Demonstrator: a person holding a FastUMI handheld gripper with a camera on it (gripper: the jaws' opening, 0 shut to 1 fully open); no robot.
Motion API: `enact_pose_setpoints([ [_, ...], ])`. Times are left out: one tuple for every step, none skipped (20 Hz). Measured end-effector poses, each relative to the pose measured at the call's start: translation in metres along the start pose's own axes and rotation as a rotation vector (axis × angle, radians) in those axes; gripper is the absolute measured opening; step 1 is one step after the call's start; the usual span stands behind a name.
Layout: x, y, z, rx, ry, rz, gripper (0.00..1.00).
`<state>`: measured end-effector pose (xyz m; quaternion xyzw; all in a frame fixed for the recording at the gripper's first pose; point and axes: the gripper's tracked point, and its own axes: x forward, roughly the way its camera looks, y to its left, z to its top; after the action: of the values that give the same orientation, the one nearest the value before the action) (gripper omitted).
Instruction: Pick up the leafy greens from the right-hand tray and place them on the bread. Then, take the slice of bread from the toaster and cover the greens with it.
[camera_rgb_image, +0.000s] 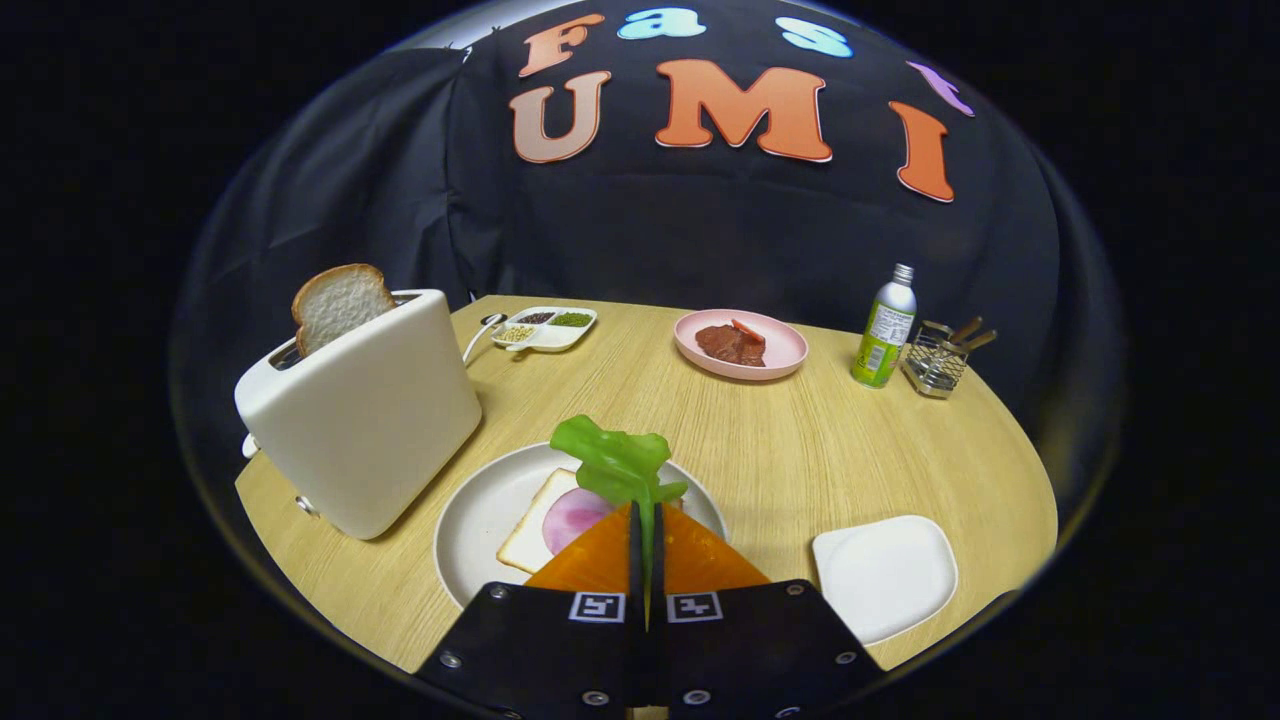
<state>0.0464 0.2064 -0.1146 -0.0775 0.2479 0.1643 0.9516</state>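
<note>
Wooden desk (800, 450) ahead of you. Your gripper (646, 525) pinches the leafy greens (615, 465), long axis pointing forward, above the bread (530, 530).

gripper (645, 520) | black body plates, silver screws | two square black-and-white markers | tapered jaws closed together

bottle (884, 340) label: carrying print too small to read
gripper (645, 515) body: bearing two square coded tags; fingers pinching the leafy greens (612, 460)
</note>
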Motion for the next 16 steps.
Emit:
enact_pose_setpoints([
  [0.002,0.004,0.0,-0.003,0.002,0.009,0.01],
  [0.004,0.009,-0.001,-0.004,0.006,0.016,0.01],
  [0.007,0.013,-0.002,-0.006,0.01,0.023,0.01],
  [0.01,0.015,-0.002,-0.009,0.013,0.026,0.01],
  [0.008,0.014,-0.003,-0.011,0.015,0.03,0.01],
  [0.009,0.015,-0.003,-0.01,0.017,0.032,0.01],
  [0.009,0.017,-0.004,-0.01,0.018,0.037,0.02],
  [0.011,0.019,-0.003,-0.009,0.017,0.041,0.02],
  [0.015,0.023,-0.003,-0.007,0.016,0.045,0.02],
  [0.019,0.027,-0.004,-0.005,0.017,0.051,0.02],
  [0.021,0.03,-0.004,-0.002,0.016,0.056,0.02],
  [0.021,0.03,-0.004,0.0,0.016,0.059,0.03],
  [0.023,0.03,-0.004,0.0,0.016,0.058,0.03],
  [0.023,0.03,-0.005,-0.007,0.018,0.059,0.03],
  [0.025,0.031,-0.007,-0.011,0.023,0.058,0.04],
  [0.026,0.032,-0.01,-0.015,0.03,0.056,0.06],
])
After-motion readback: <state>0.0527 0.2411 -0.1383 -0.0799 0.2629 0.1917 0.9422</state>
